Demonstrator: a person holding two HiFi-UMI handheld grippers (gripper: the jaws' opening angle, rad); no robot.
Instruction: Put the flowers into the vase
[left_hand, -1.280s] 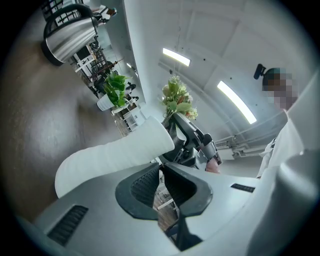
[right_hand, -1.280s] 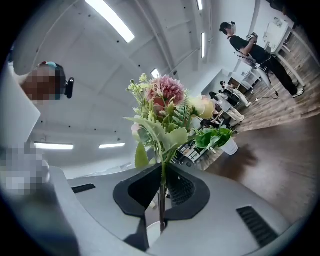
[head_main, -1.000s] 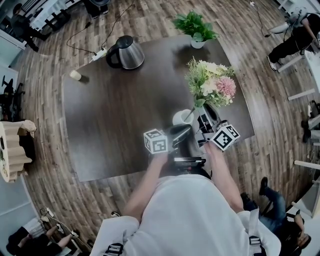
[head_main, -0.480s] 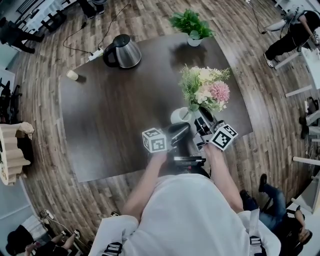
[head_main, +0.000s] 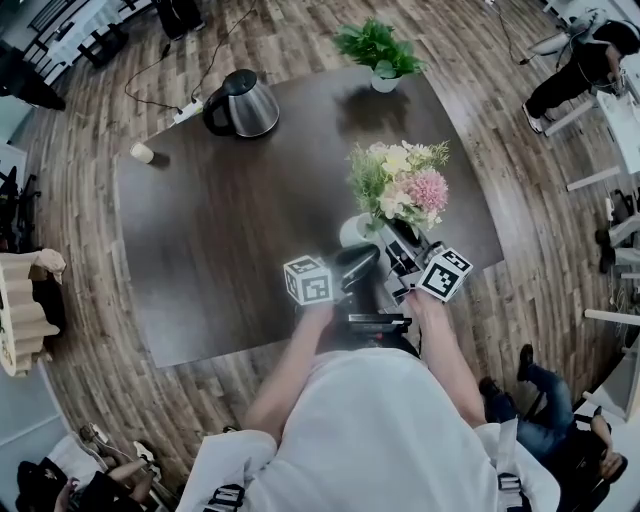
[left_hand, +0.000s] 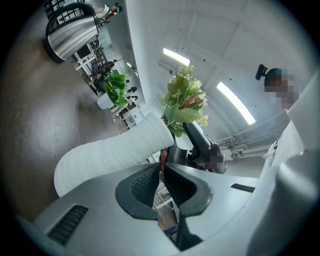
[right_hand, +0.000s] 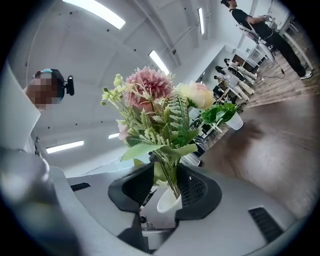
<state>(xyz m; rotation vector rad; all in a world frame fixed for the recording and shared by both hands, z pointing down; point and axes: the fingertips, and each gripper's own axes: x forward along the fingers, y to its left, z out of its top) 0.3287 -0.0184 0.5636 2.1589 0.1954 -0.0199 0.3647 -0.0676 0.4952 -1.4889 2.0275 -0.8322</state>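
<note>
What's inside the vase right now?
Stems of the flowers run down into the mouth of the white vase, between the pads of the right claw, which have just been opening and stand apart. Their depth and any water are hidden by the vase wall.

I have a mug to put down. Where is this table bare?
The table's wide middle and near left, from the kettle down to the front edge, are bare. So is the strip between the plant and the flowers. The near right is crowded round the vase.
</note>
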